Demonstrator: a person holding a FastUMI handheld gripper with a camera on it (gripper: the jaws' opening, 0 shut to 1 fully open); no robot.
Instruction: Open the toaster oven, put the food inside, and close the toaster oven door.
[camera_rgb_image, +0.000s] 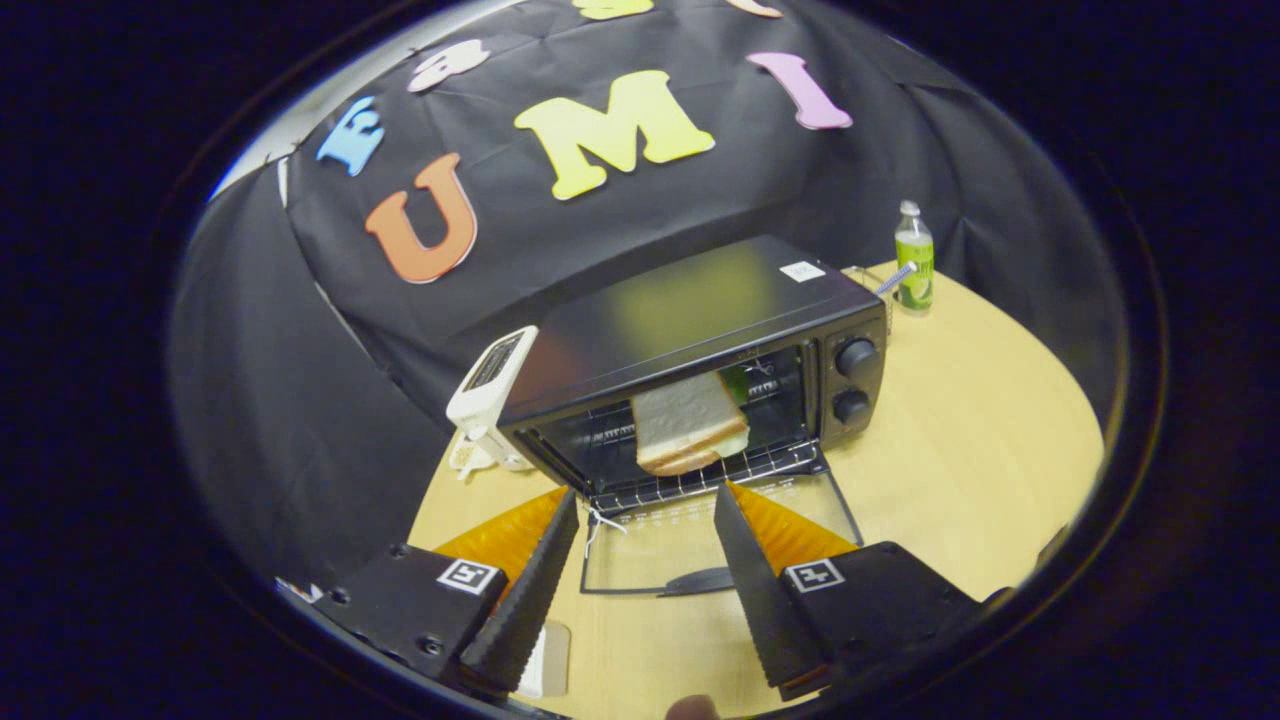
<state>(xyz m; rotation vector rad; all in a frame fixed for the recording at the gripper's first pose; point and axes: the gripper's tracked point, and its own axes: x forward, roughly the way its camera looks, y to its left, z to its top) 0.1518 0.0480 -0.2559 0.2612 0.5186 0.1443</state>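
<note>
The claw (645, 500) is held spread wide, its two black ribbed fingers (530, 590) parted and nothing gripped between them. Orange padding is seen on the outer side of each finger, and a square black-and-white marker is carried on each finger's black block. Between the fingers, on the pale wooden table (980, 440), the glass door (715, 545) of the toaster oven (700, 340) is seen lying folded down flat, its dark handle (700, 580) nearest the claw. The fingertips are placed over the near part of the lowered door, one at each side of it; whether the door is touched by them cannot be told.

Just beyond the fingertips the mouth of the oven is found open. A sandwich (690, 425) of white bread is seen inside on the wire rack (700, 480), tilted, with its lower edge towards the front of the rack. Two round black knobs (856, 380) are set one above the other on the panel beside the opening. A small white label is stuck on the oven's black top.

A white device (490, 390) is stood against the far side of the oven from the knobs. Well apart, beyond the knob side, a green bottle (914, 260) with a pale cap is stood upright near the table's far edge. A small pale object is lying on the table beneath one finger.
</note>
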